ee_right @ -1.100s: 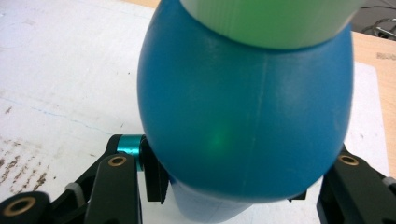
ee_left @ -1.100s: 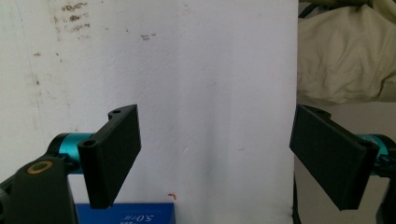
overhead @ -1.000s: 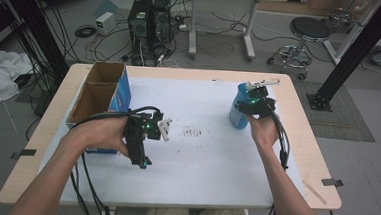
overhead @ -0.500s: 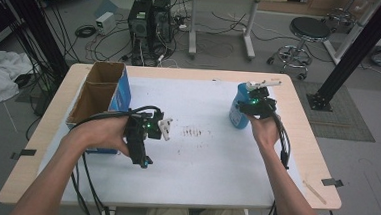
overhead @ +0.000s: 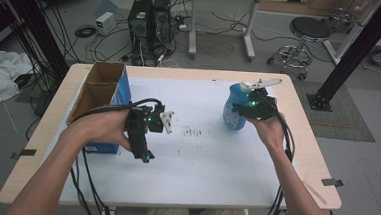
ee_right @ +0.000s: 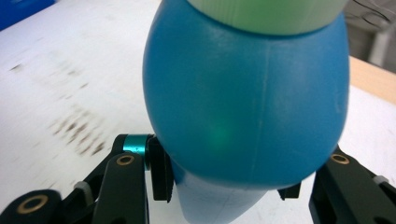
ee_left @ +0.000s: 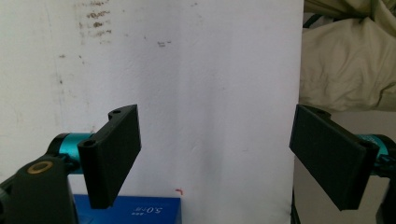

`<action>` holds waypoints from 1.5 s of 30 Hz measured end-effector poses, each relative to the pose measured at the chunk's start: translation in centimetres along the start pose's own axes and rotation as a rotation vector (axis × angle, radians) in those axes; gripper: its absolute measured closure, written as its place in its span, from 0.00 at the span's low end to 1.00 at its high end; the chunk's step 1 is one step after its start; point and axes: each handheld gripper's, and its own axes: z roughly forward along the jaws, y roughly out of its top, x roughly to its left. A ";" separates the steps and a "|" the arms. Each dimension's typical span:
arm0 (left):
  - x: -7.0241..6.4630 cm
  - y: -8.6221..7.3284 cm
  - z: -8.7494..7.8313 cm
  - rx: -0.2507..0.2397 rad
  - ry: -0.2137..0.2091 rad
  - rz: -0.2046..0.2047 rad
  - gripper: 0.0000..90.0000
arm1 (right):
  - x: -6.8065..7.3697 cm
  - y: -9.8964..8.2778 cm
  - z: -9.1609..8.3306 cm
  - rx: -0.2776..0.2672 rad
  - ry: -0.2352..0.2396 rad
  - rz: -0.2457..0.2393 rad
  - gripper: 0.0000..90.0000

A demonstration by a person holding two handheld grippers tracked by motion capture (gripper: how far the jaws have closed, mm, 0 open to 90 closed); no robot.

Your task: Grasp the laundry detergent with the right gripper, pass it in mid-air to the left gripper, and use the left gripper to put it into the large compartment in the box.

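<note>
Nothing much has moved since the earlier frames: right tool [overhead: 242,109] still pinches the smooth blue plastic bottle [overhead: 234,106] with a pale ribbed cap, standing at the counter's [overhead: 213,189] far right. Left tool [overhead: 144,152] hangs over the white, smudged sheet [overhead: 210,154], flat matte-black jaws spread wide with nothing between them, just beside the open cardboard box [overhead: 101,94] with blue sides.

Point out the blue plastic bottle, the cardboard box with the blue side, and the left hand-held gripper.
Blue plastic bottle [overhead: 234,110], high view, on its rounded body.
Open cardboard box with the blue side [overhead: 101,87], high view, on its inner cardboard wall.
Left hand-held gripper [ee_left: 215,156], left gripper view, midway between its two black jaws.
</note>
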 end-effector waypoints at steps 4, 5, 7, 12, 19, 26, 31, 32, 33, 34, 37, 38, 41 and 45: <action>0.4 0.9 -1.1 -0.016 0.000 0.000 0.18 | 0.6 0.4 -0.9 -0.013 0.122 -0.060 0.55; 0.6 1.2 -1.4 -0.020 0.002 0.002 0.18 | 0.8 0.4 -1.1 -0.022 0.153 -0.070 0.55; 0.9 1.7 -2.1 -0.027 0.004 0.007 0.18 | 1.3 0.5 -1.6 -0.037 0.219 -0.109 0.55; 1.6 3.2 -3.7 -0.057 0.004 0.012 0.18 | 3.1 0.9 -2.6 -0.037 0.358 -0.235 0.55; 2.3 5.6 -4.9 -0.064 -0.001 0.016 0.18 | 6.0 1.4 -3.2 -0.015 0.514 -0.426 0.55; 2.9 7.3 -4.3 -0.068 -0.025 0.021 0.18 | 7.9 1.7 -2.9 -0.027 0.634 -0.524 0.55; 3.2 8.3 -3.5 -0.063 -0.031 0.023 0.18 | 8.4 1.8 -2.6 -0.042 0.661 -0.543 0.55; 3.3 8.5 -3.4 -0.068 -0.031 0.024 0.18 | 8.5 1.9 -2.6 -0.045 0.665 -0.543 0.55; 3.3 8.7 -3.2 -0.074 -0.031 0.023 0.18 | 8.5 1.9 -2.6 -0.048 0.670 -0.542 0.55; 3.4 8.8 -3.1 -0.076 -0.035 0.023 0.18 | 8.6 1.9 -2.6 -0.049 0.677 -0.539 0.55; 3.5 9.4 -2.5 -0.078 -0.036 0.026 0.18 | 8.7 2.0 -2.5 -0.055 0.681 -0.544 0.54; 3.6 9.5 -2.3 -0.079 -0.032 0.027 0.18 | 8.7 2.0 -2.4 -0.054 0.682 -0.542 0.54; 3.7 9.8 -1.9 -0.087 -0.033 0.024 0.18 | 8.7 2.0 -2.3 -0.053 0.679 -0.546 0.54; 3.8 10.1 -1.6 -0.105 -0.023 0.024 0.18 | 8.7 2.0 -2.3 -0.058 0.684 -0.537 0.54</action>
